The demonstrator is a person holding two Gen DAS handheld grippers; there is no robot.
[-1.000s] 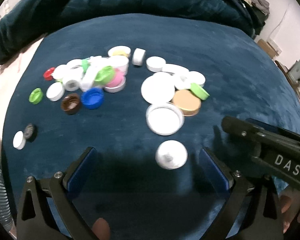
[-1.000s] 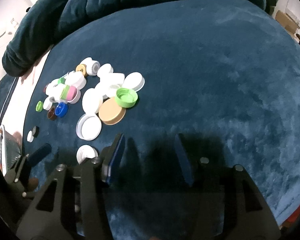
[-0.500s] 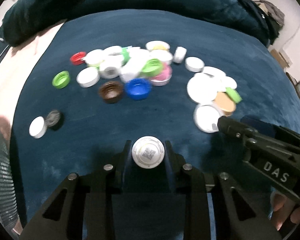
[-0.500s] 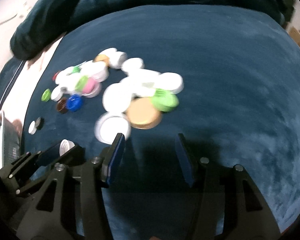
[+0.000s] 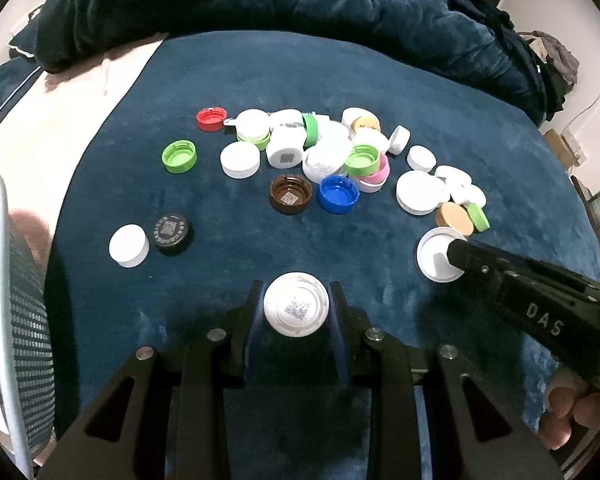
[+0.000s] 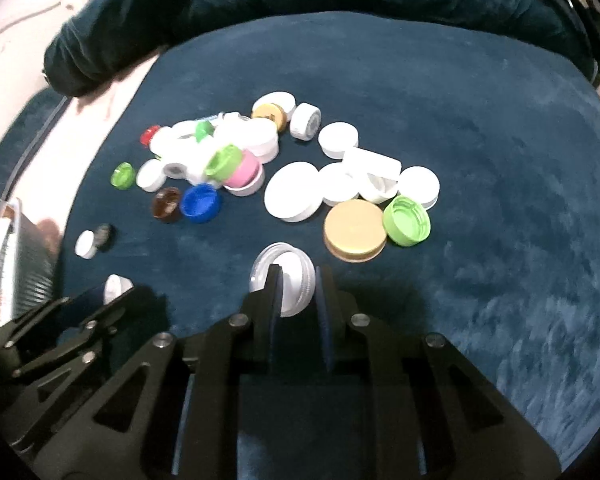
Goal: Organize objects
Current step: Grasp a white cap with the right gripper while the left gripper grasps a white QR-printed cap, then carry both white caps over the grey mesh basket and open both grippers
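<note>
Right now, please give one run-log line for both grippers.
left gripper: shut on white QR cap | right gripper: shut on white lid rim | pile: unsorted

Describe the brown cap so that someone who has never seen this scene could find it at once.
Start at the heap of bottle caps on the dark blue blanket. On its near edge, touching the blue cap, lies the brown cap, open side up. It is the only brown one, with a square code printed inside.

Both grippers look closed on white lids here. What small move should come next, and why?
Probably lift both. The left gripper clamps the white cap with the code; the right gripper pinches the rim of the wide white lid, which looks tilted on the blue cloth.
</note>
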